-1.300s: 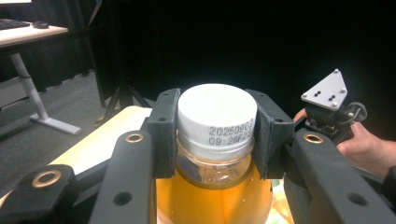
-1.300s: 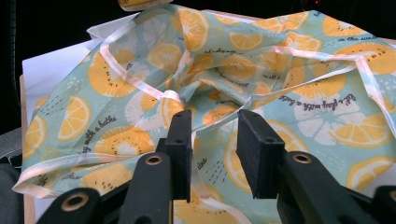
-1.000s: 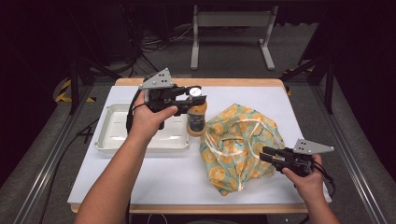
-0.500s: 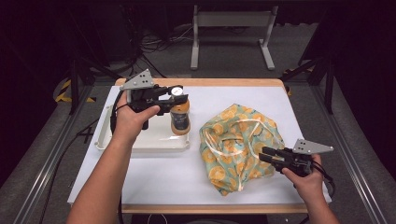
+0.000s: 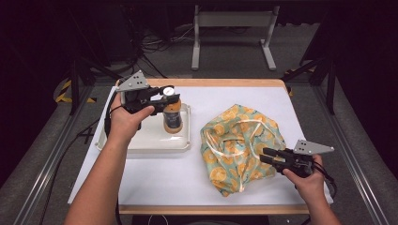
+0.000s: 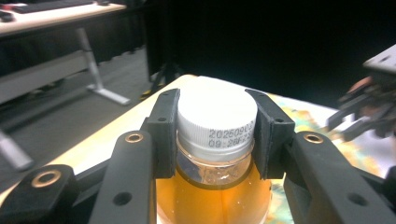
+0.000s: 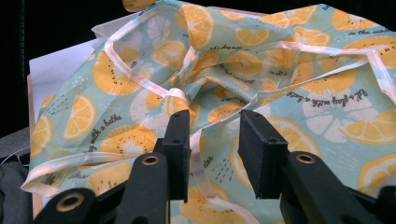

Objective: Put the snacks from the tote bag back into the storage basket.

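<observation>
Over the white tray [image 5: 145, 143] at the table's left, the left gripper [image 5: 166, 99] holds a bottle [image 5: 172, 118] of amber liquid by its neck. From the left gripper view the two black jaws press against both sides of the white ribbed cap [image 6: 216, 119], so the grip is plain; the bottle's lower body is cut off by the bottom edge there, and the printed date code on the cap is only partly readable. From the high view the bottle stands upright above the tray's right part, but whether its base touches the tray floor or hangs just clear cannot be told, since the near rim and the angle hide the contact. The gripper and its grey plate cover part of the tray's far edge.

On the right, a fabric bag [image 5: 241, 143] printed with orange slices lies crumpled on the white table cover [image 5: 159, 180]. The right gripper [image 5: 266, 155] lies at the bag's near right edge. From the right gripper view its jaws stand partly apart with a pale ribbon strap [image 7: 198, 154] running between them; the pads do not appear to pinch it, though the strap's lower run disappears behind the left jaw. Folds hide what the bag holds, and its mouth cannot be made out.
</observation>
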